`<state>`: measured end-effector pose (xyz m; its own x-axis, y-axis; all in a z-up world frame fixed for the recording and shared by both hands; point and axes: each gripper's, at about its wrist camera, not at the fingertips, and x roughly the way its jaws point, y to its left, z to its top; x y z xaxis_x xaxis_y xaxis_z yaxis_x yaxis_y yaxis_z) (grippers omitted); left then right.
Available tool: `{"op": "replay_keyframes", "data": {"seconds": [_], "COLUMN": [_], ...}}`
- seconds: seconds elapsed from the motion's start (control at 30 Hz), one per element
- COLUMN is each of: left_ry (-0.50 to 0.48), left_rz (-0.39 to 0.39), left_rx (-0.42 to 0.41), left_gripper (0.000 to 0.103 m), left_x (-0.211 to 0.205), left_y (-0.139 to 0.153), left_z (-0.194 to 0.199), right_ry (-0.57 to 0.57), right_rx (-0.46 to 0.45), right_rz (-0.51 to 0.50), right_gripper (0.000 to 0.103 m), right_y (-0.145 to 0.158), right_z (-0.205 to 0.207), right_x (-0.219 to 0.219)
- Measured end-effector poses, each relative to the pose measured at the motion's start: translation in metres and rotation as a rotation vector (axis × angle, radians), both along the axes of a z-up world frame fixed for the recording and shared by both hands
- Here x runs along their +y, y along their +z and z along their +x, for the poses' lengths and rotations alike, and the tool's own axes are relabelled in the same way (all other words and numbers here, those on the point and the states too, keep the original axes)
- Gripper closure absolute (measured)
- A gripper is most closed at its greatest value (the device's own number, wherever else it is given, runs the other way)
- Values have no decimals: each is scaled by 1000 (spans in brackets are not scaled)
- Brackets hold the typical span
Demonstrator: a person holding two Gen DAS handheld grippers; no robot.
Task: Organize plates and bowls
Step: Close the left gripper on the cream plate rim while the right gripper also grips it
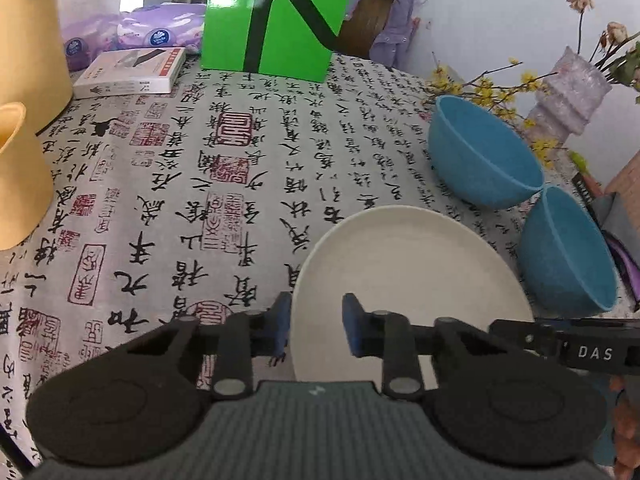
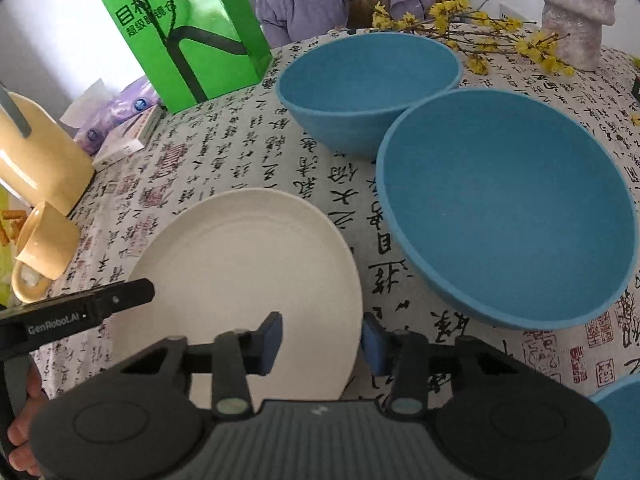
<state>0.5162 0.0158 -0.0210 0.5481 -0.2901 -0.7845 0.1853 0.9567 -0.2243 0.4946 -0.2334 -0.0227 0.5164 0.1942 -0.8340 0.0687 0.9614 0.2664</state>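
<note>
Two blue bowls [image 2: 368, 80] [image 2: 508, 204] touching rim to rim on calligraphy tablecloth [image 1: 192, 184]; white plate [image 2: 244, 272] beside them. Left gripper [image 1: 316, 324] and right gripper [image 2: 322, 344] both spread apart, each straddling plate's rim, nothing clamped.

Two wrist cameras, both looking forward and down over my table.

My left camera sits low by the white plate [image 1: 408, 280], facing the green bag [image 1: 276, 16], with the two blue bowls [image 1: 480, 160] to its right. My right camera hangs close over the same plate [image 2: 240, 272], bowls [image 2: 508, 208] and bag [image 2: 180, 32].
</note>
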Motion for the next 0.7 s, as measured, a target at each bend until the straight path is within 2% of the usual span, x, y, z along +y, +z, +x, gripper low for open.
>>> {"op": "replay_keyframes", "data": {"seconds": [0.03,0.1,0.17,0.4,0.7], "left_ry": [9,20,28,64,94], "left_rz": [9,15,21,28,31], "left_rx": [-1,2,-5,-62,-122], "left_gripper": [86,88,89,90,91], "left_x": [0,2,4,14,26], "left_y": [-1,1,4,40,76], "left_z": [0,-1,-3,-23,-87], "right_ry": [-2,-4,1,42,94], "right_rx": [2,5,9,-51,-113], "right_rz": [-4,-13,-8,1,19], "right_gripper": [74,87,91,92,92], "right_y": [-1,-1,-1,26,62], "right_z": [0,0,0,-12,-60], "right_x": [-1,-4,-4,4,12]}}
